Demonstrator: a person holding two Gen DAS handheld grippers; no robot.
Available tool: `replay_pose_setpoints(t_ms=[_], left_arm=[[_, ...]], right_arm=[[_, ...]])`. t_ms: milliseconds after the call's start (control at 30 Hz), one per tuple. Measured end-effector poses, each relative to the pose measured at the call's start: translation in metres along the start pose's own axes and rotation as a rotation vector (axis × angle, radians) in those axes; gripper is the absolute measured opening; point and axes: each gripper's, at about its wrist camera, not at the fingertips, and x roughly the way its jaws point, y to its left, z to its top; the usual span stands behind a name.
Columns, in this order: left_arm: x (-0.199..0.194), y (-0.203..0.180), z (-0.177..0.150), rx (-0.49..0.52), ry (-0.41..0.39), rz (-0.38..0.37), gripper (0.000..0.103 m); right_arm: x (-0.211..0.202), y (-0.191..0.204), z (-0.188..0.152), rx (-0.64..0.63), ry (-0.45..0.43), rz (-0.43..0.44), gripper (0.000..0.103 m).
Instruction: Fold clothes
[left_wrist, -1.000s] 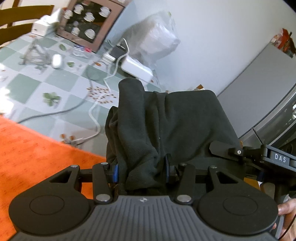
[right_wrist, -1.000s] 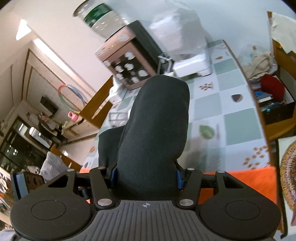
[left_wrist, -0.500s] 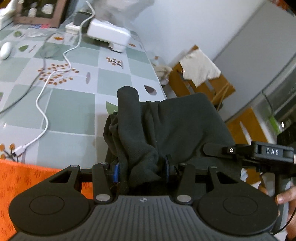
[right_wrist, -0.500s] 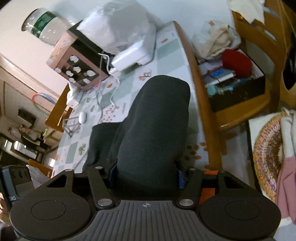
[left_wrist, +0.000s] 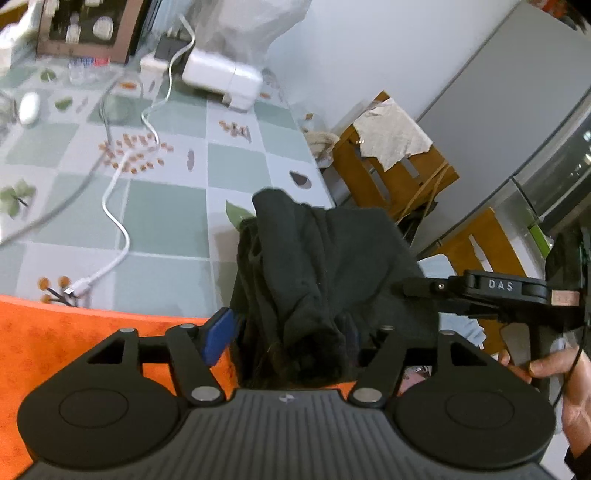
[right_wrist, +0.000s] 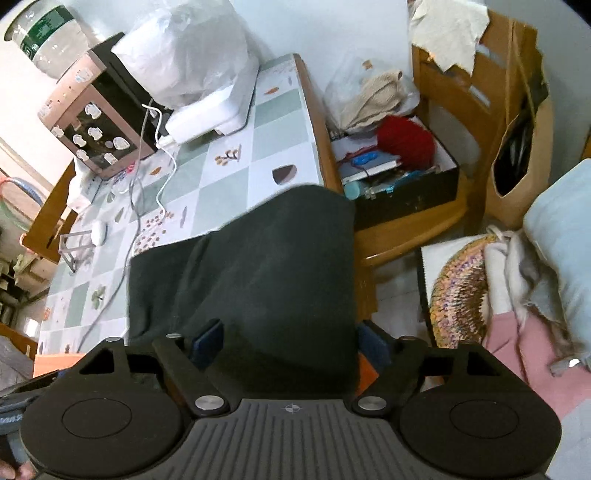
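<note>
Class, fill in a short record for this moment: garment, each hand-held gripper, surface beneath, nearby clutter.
garment: dark cloth, bunched, draped between both tools
left hand-held gripper: jaws opened wide, cloth lying loose between them
right hand-held gripper: jaws opened, cloth draped between them
surface: checked tablecloth, orange mat at near edge
clutter: white cable, wooden chair

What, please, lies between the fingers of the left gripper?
In the left wrist view, a bunched fold of the dark garment fills the gap between the left gripper's fingers, over the orange cloth.
</note>
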Motion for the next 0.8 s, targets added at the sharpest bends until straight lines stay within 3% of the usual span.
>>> replay_pose_setpoints(t_ms=[67, 367, 467, 800], left_arm=[[-0.019, -0.003, -0.003, 0.019, -0.017, 0.016, 0.08], [-0.105, -0.011, -0.027, 0.078, -0.078, 0.094, 0.089], [-0.134, -0.013, -0.036, 0.098, -0.097, 0.12, 0.095], [-0.224, 0.006, -0.074, 0.162, -0.115, 0.195, 0.099]], right_arm=[[-0.013, 0.006, -0.003, 0.015, -0.014, 0.001, 0.082], [-0.085, 0.066, -0.039, -0.077, -0.106, -0.018, 0.084], [-0.108, 0.087, -0.06, -0.098, -0.138, -0.019, 0.085], [-0.161, 0.158, -0.137, -0.141, -0.205, -0.059, 0.09]])
